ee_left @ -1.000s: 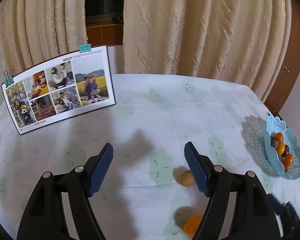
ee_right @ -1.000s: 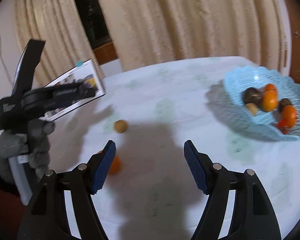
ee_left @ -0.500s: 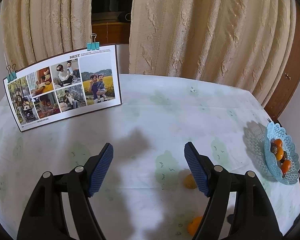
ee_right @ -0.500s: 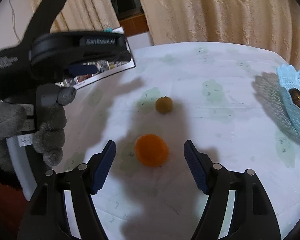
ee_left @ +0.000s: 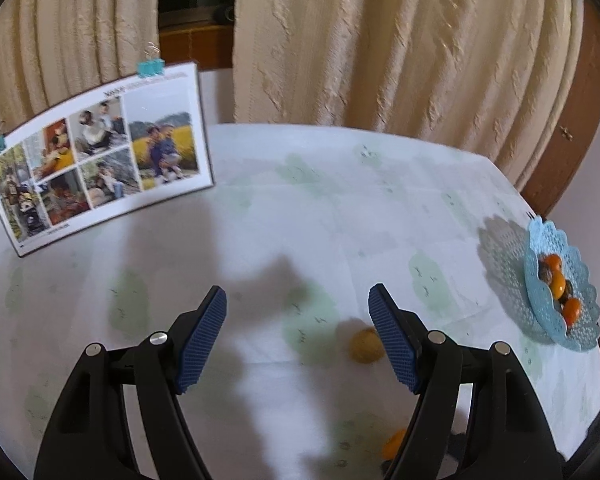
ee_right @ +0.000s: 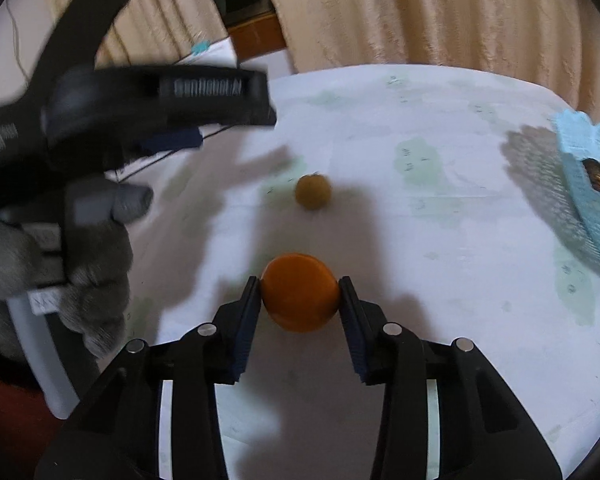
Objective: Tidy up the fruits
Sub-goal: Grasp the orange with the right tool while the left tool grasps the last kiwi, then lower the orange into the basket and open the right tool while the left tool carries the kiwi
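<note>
My right gripper (ee_right: 299,298) is shut on an orange fruit (ee_right: 299,292) on the white tablecloth; both pads touch its sides. A small tan-brown fruit (ee_right: 313,191) lies beyond it; it also shows in the left wrist view (ee_left: 365,345) beside my right finger. My left gripper (ee_left: 298,312) is open and empty, held above the table. The orange fruit (ee_left: 394,442) peeks out low in that view. A light blue lattice basket (ee_left: 556,248) with several fruits stands at the table's right edge; its rim shows in the right wrist view (ee_right: 580,184).
A photo collage board (ee_left: 96,160) with clips stands at the back left of the table. Cream curtains (ee_left: 380,48) hang behind the table. In the right wrist view the left hand-held gripper and grey glove (ee_right: 80,240) fill the left side.
My right gripper moved forward onto the orange fruit and closed on it. My left gripper shifted a little and stayed open.
</note>
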Motion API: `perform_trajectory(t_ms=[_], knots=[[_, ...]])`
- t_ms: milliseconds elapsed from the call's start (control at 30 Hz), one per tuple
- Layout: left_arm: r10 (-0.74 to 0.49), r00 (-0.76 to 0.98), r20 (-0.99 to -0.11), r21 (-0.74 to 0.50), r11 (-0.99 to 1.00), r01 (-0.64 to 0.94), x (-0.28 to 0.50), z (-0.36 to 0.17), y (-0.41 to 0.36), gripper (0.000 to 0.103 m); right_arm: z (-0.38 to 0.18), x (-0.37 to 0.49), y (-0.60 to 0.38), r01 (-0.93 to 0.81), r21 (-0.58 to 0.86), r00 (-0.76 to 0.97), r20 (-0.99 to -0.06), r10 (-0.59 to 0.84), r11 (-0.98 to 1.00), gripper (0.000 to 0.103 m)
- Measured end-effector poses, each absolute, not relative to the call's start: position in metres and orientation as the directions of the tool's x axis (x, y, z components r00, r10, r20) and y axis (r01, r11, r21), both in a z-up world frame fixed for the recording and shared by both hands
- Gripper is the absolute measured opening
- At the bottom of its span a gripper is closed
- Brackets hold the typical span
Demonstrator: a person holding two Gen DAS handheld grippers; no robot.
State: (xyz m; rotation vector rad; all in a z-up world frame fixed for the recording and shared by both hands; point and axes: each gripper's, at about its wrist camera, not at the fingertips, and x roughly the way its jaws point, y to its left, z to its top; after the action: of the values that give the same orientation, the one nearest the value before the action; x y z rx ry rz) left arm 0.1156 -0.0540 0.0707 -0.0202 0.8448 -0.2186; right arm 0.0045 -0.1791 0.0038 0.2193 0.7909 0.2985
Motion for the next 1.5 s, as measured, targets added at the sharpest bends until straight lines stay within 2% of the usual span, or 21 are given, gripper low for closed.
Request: perform_trajectory(t_ms=[400, 533, 600, 633, 700, 800, 1167, 1500], knots=[[-0.273, 0.556, -0.785, -0.134, 0.951, 0.277, 0.111, 0.04, -0.088, 0.073, 0.008, -0.016, -0.237, -0.054, 0.339, 0.728, -0.631, 0.269, 0.939, 0.041], [-0.29, 0.526, -0.799, -0.15, 0.944, 0.293, 0.113, 0.028, -0.095, 0.062, 0.009, -0.023, -0.24, -0.038, 0.34, 0.74, -0.622, 0.255, 0.94, 0.041], [-0.292, 0.516, -0.805, -0.15, 0.942, 0.3, 0.114, 0.022, -0.097, 0.052, 0.01, -0.024, -0.241, -0.035, 0.34, 0.744, -0.619, 0.252, 0.94, 0.041], [-0.284, 0.525, -0.802, -0.137, 0.943, 0.302, 0.113, 0.021, -0.099, 0.05, 0.01, -0.022, -0.241, -0.035, 0.339, 0.745, -0.619, 0.251, 0.94, 0.041], [-0.284, 0.53, -0.799, -0.129, 0.942, 0.311, 0.112, 0.021, -0.1, 0.038, 0.011, -0.024, -0.241, -0.034, 0.338, 0.747, -0.616, 0.248, 0.941, 0.041], [-0.294, 0.527, -0.797, -0.14, 0.94, 0.313, 0.111, 0.021, -0.097, 0.027, 0.012, -0.025, -0.241, -0.031, 0.335, 0.752, -0.612, 0.243, 0.942, 0.041], [-0.301, 0.567, -0.766, -0.128, 0.937, 0.324, 0.103, 0.041, -0.096, 0.027, 0.023, -0.034, -0.264, 0.017, 0.34, 0.795, -0.575, 0.194, 0.94, 0.041], [-0.319, 0.59, -0.742, -0.114, 0.927, 0.358, 0.089, 0.058, -0.107, 0.027, 0.049, -0.052, -0.318, 0.133, 0.362, 0.855, -0.512, 0.078, 0.923, 0.041]])
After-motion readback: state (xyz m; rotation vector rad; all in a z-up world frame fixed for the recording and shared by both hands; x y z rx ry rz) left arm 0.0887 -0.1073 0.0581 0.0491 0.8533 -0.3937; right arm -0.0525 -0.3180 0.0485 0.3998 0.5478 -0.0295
